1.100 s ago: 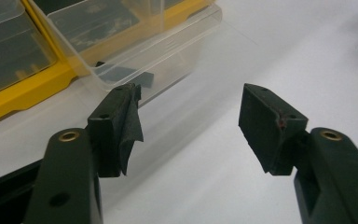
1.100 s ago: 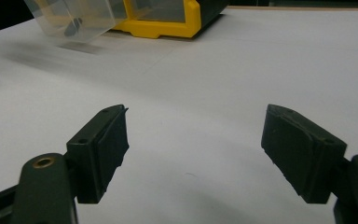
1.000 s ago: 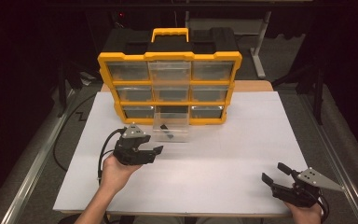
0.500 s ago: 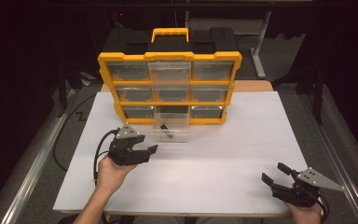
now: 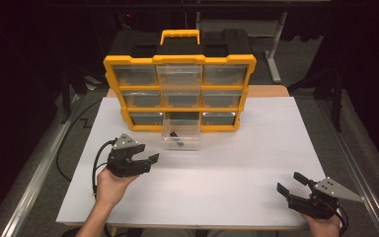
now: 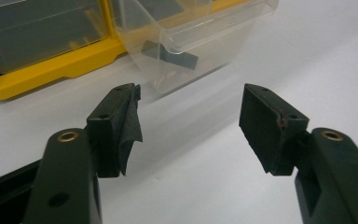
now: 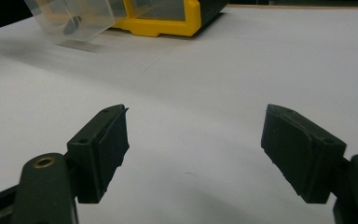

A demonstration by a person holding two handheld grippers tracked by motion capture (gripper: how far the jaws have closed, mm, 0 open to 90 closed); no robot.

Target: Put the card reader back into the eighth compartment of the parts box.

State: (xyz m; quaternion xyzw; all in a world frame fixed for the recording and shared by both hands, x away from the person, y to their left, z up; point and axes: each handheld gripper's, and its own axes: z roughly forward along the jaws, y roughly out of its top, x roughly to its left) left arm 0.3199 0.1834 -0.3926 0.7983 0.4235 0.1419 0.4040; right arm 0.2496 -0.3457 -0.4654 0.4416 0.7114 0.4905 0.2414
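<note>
The bench [image 5: 256, 163] was a flat, matte white rectangle. At its 12 o'clock edge stood a boxy organiser [image 5: 179, 91] of yellow and black plastic, with a yellow carry handle on top and three rows of clear, smooth-fronted drawers. The bottom-middle clear drawer [image 5: 181, 136] was pulled out of its slot, its front end down on the bench; it was a see-through, thin-walled plastic tub with rounded corners. A small dark piece [image 5: 173, 134] lay inside it, oblong and dull, too blurred to tell more.

The left tongs [image 5: 150, 159], black with a grey three-cornered plate on top, sat at about 8 o'clock on the bench, pointing toward the drawer and near it but apart. Its blocky padded jaws stood wide apart, holding nothing. The right tongs [image 5: 290, 181] lay at 5 o'clock near the bench's edge, well apart from the drawer, jaws likewise spread wide and empty.
</note>
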